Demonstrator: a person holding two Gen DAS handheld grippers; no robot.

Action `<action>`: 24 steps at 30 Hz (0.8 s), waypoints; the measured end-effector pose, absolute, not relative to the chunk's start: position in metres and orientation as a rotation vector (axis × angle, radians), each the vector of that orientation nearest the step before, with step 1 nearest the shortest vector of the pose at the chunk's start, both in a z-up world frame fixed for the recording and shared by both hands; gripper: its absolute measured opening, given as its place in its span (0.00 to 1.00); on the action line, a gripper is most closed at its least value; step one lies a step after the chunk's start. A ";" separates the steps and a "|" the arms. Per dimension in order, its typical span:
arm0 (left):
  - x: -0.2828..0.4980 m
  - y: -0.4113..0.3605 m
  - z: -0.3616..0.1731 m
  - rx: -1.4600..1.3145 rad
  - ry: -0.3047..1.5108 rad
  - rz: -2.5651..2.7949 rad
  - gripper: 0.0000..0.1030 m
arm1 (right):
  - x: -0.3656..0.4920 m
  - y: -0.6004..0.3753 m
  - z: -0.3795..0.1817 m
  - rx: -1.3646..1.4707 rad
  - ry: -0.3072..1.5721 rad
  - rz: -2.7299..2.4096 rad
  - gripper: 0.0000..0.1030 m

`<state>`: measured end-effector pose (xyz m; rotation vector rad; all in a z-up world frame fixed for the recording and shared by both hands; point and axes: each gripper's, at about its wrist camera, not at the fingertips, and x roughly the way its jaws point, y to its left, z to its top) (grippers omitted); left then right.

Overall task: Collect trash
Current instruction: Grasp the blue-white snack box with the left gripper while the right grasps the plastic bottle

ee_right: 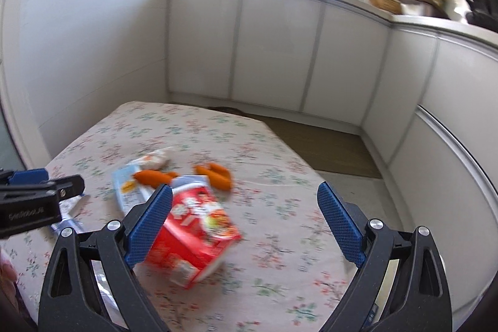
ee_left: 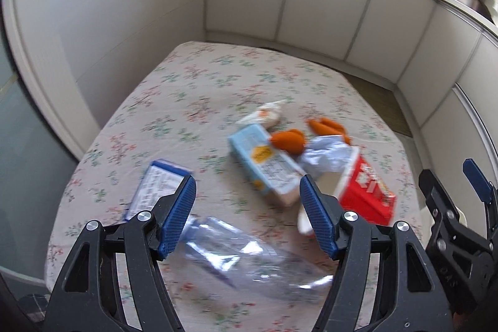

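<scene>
A table under a floral cloth [ee_left: 193, 77] stands in the corner of a kitchen, white cabinet panels [ee_left: 326, 5] behind it and a cluttered counter above them to the right. Going left to right across the litter: a blue-edged printed packet [ee_left: 158, 185] lies flat at the left, a crumpled clear plastic bottle [ee_left: 246, 260] lies on its side nearest the viewer, a light blue carton [ee_left: 267, 167] sits in the middle with a pale wrapper [ee_left: 267, 114] beyond it, two orange carrot-like pieces [ee_left: 288, 140] rest beside the carton, a crinkled silvery wrapper [ee_left: 330, 154] follows, and a red snack box [ee_left: 364, 192] lies tipped over at the right. The left gripper [ee_left: 249, 213] hangs over the bottle with its jaws wide apart and nothing between the pads; the right gripper [ee_right: 246, 220] is likewise spread wide and empty, its left finger just in front of the red box. Both views are blurred. This looks like the approach before a first pick, with no piece lifted yet. No bin shows in either view. Next, each gripper probably needs to drop lower, straddle its target squarely, the bottle across its narrow body and the box across its shorter side, then close gently, since both may crush or slip.
</scene>
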<state>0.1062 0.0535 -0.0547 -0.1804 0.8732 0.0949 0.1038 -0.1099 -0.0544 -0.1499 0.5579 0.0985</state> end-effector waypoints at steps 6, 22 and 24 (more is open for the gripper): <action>0.111 0.090 -0.071 -0.220 0.924 0.147 0.64 | 0.103 -0.068 -0.066 -0.261 0.564 0.224 0.89; 0.161 0.168 -0.118 -0.271 1.216 0.154 0.64 | 0.100 0.000 -0.110 -0.507 0.715 0.590 0.89; 0.167 0.168 -0.123 -0.256 1.243 0.144 0.64 | 0.103 0.002 -0.112 -0.506 0.735 0.622 0.89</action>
